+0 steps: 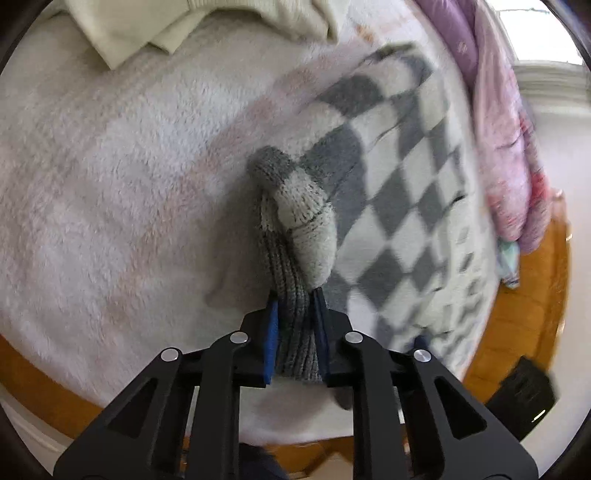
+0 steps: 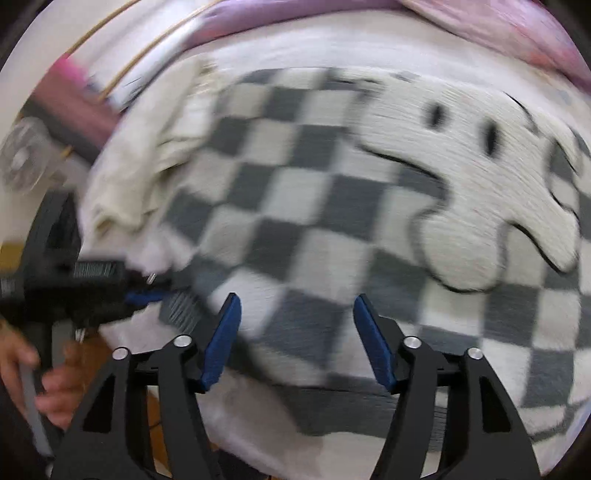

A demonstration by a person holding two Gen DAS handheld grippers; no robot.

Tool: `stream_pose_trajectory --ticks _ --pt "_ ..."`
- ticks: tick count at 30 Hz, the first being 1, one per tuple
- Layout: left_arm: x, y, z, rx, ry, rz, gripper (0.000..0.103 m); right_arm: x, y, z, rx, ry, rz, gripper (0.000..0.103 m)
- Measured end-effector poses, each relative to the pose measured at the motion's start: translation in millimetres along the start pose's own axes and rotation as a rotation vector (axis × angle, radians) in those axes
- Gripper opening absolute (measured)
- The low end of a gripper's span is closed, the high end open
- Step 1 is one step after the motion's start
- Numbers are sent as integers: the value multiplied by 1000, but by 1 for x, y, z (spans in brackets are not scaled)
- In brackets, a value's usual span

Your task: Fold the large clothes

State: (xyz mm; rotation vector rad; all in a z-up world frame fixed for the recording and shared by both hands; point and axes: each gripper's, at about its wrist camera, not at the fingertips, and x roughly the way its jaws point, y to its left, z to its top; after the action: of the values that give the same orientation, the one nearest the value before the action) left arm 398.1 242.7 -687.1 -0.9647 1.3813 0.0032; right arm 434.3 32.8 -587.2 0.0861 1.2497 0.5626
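Note:
A grey and white checkered knit sweater [image 1: 399, 192] lies on a fluffy white blanket [image 1: 129, 166]. My left gripper [image 1: 297, 301] is shut on the sweater's grey ribbed cuff [image 1: 293, 314], with the sleeve end [image 1: 299, 218] bunched up ahead of the fingers. In the right wrist view the sweater [image 2: 295, 192] spreads out flat, with a white cartoon dog figure [image 2: 480, 177] on it. My right gripper [image 2: 297, 306] is open and empty just above the sweater's lower part. The left gripper [image 2: 96, 291] shows at the left edge there, holding the cuff.
A cream garment [image 1: 177, 29] lies at the far side of the blanket. A pink and purple quilt [image 1: 509, 147] lies at the right. The wooden bed edge [image 1: 528, 314] runs along the near side. The cream garment also shows in the right wrist view [image 2: 147, 166].

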Motion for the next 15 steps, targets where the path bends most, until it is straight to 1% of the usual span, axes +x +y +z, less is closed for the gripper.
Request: stream_pose_trajectory --ticks 2,4,6,7,8,10,11,12,13,15 --pt "-13 -5 -2 5 -10 -14 14 0 20 -2 -61 -15 50 70" --pt "-23 -12 -4 15 -14 -30 14 2 34 -3 -116 -22 99 71" --pt "-27 -16 -4 11 -12 -40 14 4 44 -6 -161 -27 125 72" --pt "-27 -16 -5 5 -11 -43 14 5 49 -8 -180 -31 127 77" --pt "-27 -15 -4 -2 -7 -43 13 16 61 -6 -199 -37 129 78" --pt "-24 -11 -2 -26 5 -50 13 22 64 -5 -225 -35 138 78" --pt "-24 -10 -1 -37 14 -64 13 27 68 -2 -250 -34 128 79" --pt "-27 -12 -1 -28 2 -58 13 30 72 -2 -274 -34 120 80" --pt "-29 -13 -1 -16 6 -70 13 35 76 0 -297 -35 115 81" --pt "-30 -17 -2 -26 11 -95 13 49 80 4 -320 -32 82 81"
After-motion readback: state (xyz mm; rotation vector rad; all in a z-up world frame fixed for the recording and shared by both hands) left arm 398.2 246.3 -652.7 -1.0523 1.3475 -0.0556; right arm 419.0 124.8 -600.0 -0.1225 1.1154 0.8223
